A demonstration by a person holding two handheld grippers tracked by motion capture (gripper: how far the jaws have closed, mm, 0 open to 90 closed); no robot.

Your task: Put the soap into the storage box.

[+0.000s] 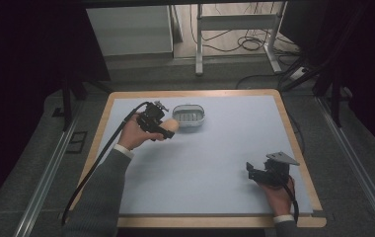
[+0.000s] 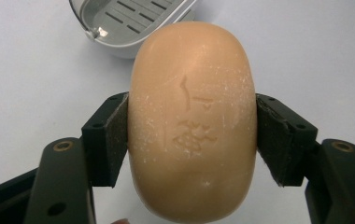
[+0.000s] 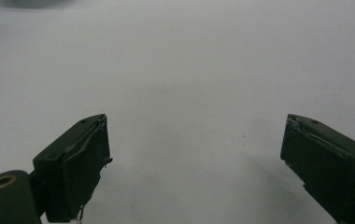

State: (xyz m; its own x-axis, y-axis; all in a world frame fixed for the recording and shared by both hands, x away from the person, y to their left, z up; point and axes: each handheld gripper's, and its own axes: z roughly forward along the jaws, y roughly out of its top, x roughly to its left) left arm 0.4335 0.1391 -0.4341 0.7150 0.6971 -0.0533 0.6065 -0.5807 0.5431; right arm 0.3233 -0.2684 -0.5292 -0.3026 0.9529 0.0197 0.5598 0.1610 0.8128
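Clearly, our left gripper (image 2: pixel 192 135) was clamped on a tan bar of soap (image 2: pixel 192 121); in the left gripper view both black pads (image 2: pixel 117 137) pressed flat against the bar's long sides, one on each flank, with the bar standing lengthwise between them and reaching well past the pads at both ends. White powdery scuffs dusted its surface, thickest near the edges. Characters were stamped into the upper face of the soap, two groups one above the other, but we could not read them. Just beyond the bar's far end sat a grey soap dish (image 2: pixel 119 23) with a slotted drain insert and a pale rim, apart from the soap and resting on the light blue table mat (image 2: pixel 35 84).

From the high view, our left gripper (image 1: pixel 168 129) held the soap (image 1: pixel 169 126) just beside the near left corner of the soap dish (image 1: pixel 189 116), toward the far left part of the mat (image 1: pixel 210 163), with the cable trailing back along our left sleeve (image 1: pixel 101 192).

Our right gripper (image 3: pixel 196 158) had its jaws standing wide apart, with bare mat between them and nothing touching either pad (image 3: pixel 84 168). In the high view that gripper (image 1: pixel 250 170) rested low near the mat's near right corner, well apart from the soap and dish.
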